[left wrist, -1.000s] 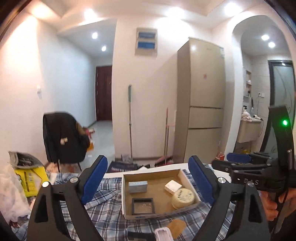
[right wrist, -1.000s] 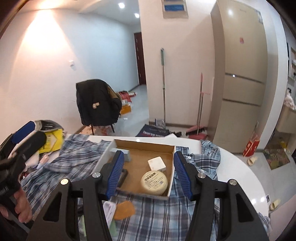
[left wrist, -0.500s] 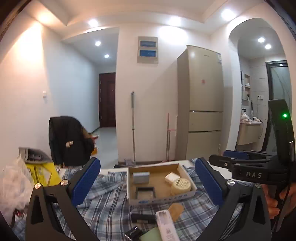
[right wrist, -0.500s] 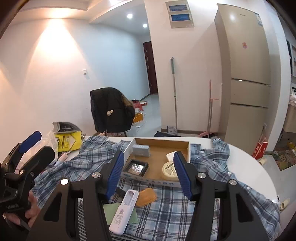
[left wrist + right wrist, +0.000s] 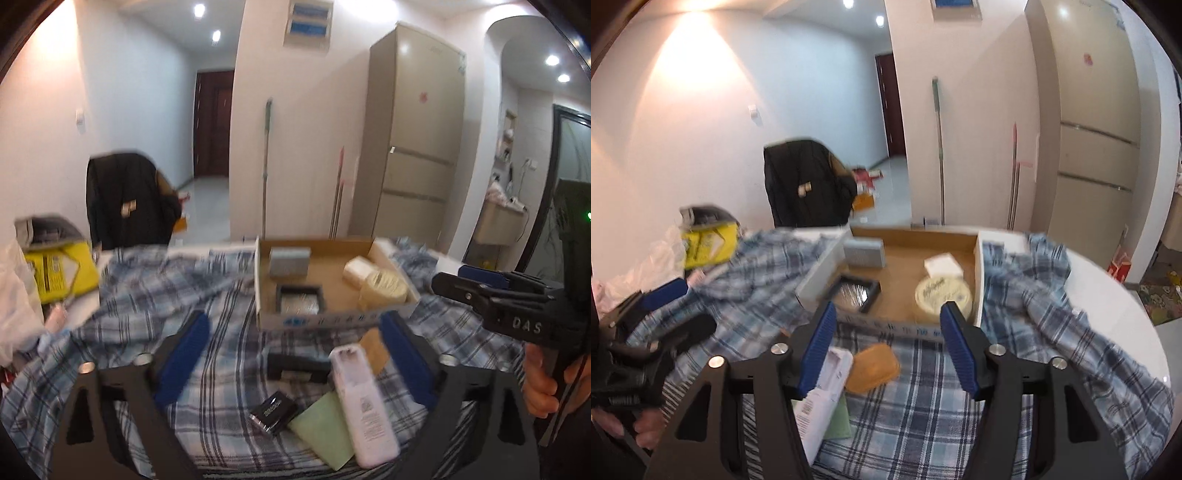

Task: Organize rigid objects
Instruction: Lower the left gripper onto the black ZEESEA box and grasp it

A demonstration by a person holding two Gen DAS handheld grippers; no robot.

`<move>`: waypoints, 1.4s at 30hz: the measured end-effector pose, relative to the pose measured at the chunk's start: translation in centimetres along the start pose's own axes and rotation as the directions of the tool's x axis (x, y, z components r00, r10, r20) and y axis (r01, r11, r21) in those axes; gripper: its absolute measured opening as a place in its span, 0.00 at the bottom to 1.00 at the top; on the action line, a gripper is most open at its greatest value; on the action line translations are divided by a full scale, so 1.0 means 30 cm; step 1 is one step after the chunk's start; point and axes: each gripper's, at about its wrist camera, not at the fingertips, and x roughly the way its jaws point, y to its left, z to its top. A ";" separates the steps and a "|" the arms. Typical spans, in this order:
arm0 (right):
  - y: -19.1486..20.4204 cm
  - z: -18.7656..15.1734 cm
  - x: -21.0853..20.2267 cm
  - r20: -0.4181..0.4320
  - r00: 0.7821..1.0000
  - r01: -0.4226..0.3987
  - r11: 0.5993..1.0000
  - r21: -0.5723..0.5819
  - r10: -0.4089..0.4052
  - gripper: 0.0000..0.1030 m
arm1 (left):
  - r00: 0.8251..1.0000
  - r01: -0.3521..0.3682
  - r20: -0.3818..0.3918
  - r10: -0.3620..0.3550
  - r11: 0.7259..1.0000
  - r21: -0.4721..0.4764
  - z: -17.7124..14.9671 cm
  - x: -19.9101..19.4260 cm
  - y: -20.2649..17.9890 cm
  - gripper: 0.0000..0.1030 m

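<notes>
A cardboard box on a blue plaid cloth holds a grey block, a black square case, a white block and a round cream tin. Loose items lie in front of it: a white remote-shaped device, an orange pad, a green card, a small black case and a black bar. My left gripper is open above these items. My right gripper is open above the orange pad.
The plaid cloth covers a round white table. A yellow package and plastic bags sit at the left. A chair with a black jacket, a fridge and a mop stand behind.
Both grippers have pulled back and tilted down from the box toward the loose items in front of it. Both stay open and empty.
</notes>
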 end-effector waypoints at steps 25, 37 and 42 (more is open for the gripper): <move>-0.014 -0.048 0.082 -0.114 0.993 -0.023 0.999 -0.036 0.019 0.57 | 0.872 0.087 -0.485 -0.062 0.996 0.029 -0.163 0.295 0.054 0.54; -0.014 -0.049 0.077 -0.117 0.993 -0.012 0.999 -0.047 0.007 0.57 | 0.866 0.068 -0.492 -0.093 0.995 -0.069 -0.169 0.311 0.103 0.33; -0.018 -0.050 0.083 -0.126 0.992 -0.009 0.999 -0.046 0.004 0.57 | 0.879 0.047 -0.477 -0.027 0.998 0.030 -0.178 0.325 0.052 0.33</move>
